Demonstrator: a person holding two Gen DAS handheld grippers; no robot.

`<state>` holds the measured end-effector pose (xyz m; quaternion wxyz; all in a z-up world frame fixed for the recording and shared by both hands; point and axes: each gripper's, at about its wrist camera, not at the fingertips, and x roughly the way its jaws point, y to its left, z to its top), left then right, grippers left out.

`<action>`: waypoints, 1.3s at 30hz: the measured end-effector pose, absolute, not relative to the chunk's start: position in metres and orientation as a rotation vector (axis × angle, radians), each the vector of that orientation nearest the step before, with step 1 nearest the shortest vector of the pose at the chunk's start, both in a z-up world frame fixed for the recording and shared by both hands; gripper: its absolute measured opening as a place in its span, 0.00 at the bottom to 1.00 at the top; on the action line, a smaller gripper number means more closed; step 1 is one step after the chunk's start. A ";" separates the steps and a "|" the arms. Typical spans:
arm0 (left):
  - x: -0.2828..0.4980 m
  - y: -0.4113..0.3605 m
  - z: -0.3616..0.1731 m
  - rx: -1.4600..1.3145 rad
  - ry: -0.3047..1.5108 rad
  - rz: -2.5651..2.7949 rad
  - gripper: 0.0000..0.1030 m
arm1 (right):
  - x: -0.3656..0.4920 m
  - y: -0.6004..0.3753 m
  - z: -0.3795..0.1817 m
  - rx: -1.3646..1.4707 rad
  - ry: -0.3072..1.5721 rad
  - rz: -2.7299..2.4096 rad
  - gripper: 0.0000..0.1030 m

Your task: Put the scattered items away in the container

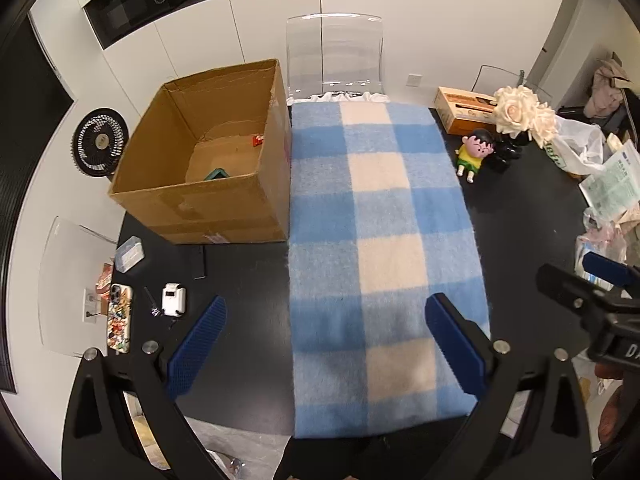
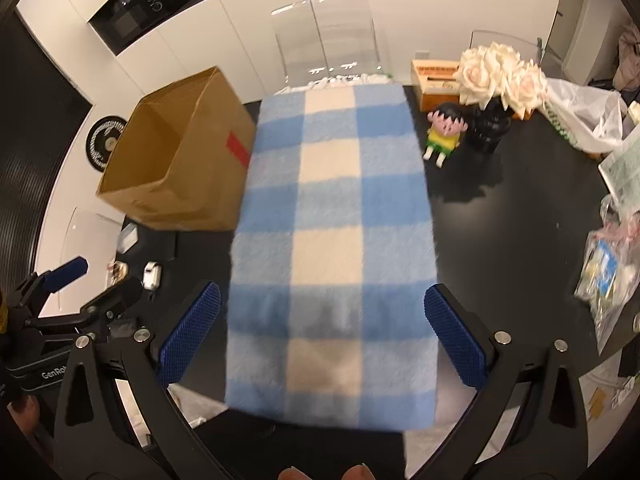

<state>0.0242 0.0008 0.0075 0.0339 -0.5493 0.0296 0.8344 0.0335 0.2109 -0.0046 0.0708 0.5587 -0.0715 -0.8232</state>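
An open cardboard box [image 1: 208, 200] [image 2: 176, 168] stands on the black table, left of a blue and cream checked cloth [image 1: 380, 248] [image 2: 332, 240]. Inside the box lie a small red item [image 1: 257, 141] and a teal item [image 1: 216, 175]. My left gripper [image 1: 324, 344] hovers open above the near end of the cloth, nothing between its blue pads. My right gripper [image 2: 322, 332] is open too, over the same near end. A small figurine in yellow and green [image 1: 474, 154] [image 2: 444, 134] sits right of the cloth. A white device [image 1: 173, 300] and a patterned phone [image 1: 119, 318] lie at the left.
A black vase of cream roses [image 1: 520, 120] [image 2: 496, 80] and an orange carton [image 1: 464, 110] stand at the back right. Plastic bags and papers [image 1: 600, 184] crowd the right edge. A clear chair [image 1: 334, 60] is behind the table, a small fan [image 1: 100, 142] to the far left.
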 end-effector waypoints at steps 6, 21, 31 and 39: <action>0.032 0.001 0.016 -1.691 0.104 2.552 0.97 | 0.051 0.203 0.009 1.664 -0.222 -2.458 1.00; 0.027 0.005 0.015 -1.728 0.093 2.529 0.97 | 0.045 0.202 0.015 1.657 -0.189 -2.466 1.00; 0.025 0.006 0.014 -1.736 0.074 2.530 0.97 | 0.040 0.197 0.018 1.659 -0.154 -2.461 1.00; 0.026 0.003 0.015 -1.726 0.066 2.531 0.97 | 0.039 0.195 0.014 1.677 -0.147 -2.453 1.00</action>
